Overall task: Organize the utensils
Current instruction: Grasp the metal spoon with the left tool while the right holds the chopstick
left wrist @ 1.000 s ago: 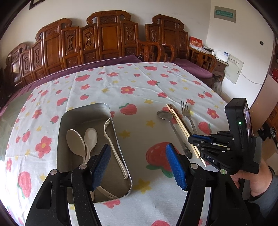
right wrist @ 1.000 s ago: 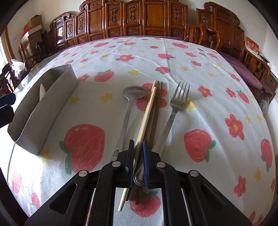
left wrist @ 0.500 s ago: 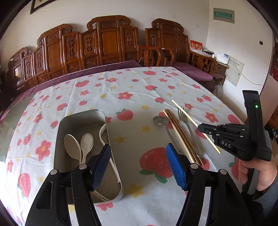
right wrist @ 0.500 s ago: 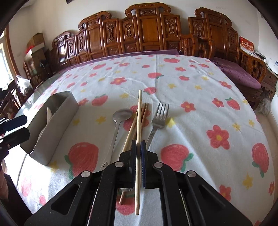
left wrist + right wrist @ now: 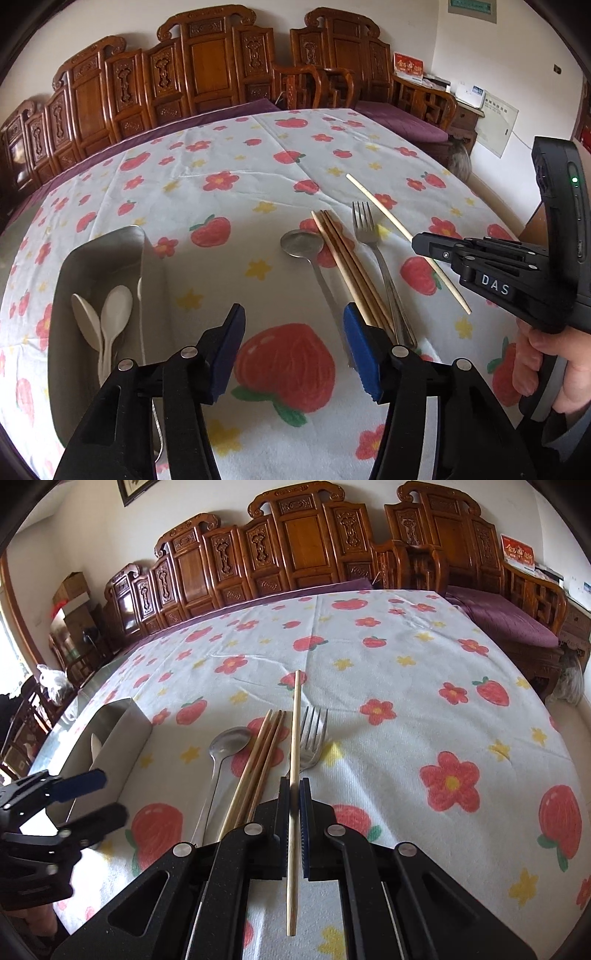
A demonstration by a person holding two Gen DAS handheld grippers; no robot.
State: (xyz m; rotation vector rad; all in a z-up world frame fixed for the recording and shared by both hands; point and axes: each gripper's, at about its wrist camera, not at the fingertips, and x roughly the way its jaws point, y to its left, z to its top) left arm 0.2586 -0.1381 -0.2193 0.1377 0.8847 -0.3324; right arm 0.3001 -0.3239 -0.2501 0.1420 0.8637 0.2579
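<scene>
My right gripper (image 5: 294, 797) is shut on one pale wooden chopstick (image 5: 294, 738), held clear above the cloth; the left wrist view shows that chopstick (image 5: 384, 212) sticking out of the right gripper (image 5: 421, 245). On the cloth lie a metal spoon (image 5: 303, 245), three chopsticks (image 5: 347, 258) and a metal fork (image 5: 365, 230). My left gripper (image 5: 293, 339) hangs over a strawberry print near the spoon handle; its jaws are closing with nothing between them. The metal tray (image 5: 107, 243) at left holds two cream spoons (image 5: 110, 317) and a cream fork.
The table is covered by a white cloth (image 5: 406, 686) with strawberries and flowers. Carved wooden chairs (image 5: 303, 542) line its far side, with a purple-cushioned bench (image 5: 517, 624) at the right. A hand (image 5: 546, 362) holds the right gripper's handle.
The right gripper lifted one chopstick off the pile and carried it up and to the right. My left gripper moved from over the tray toward the spoon, and its jaws narrowed.
</scene>
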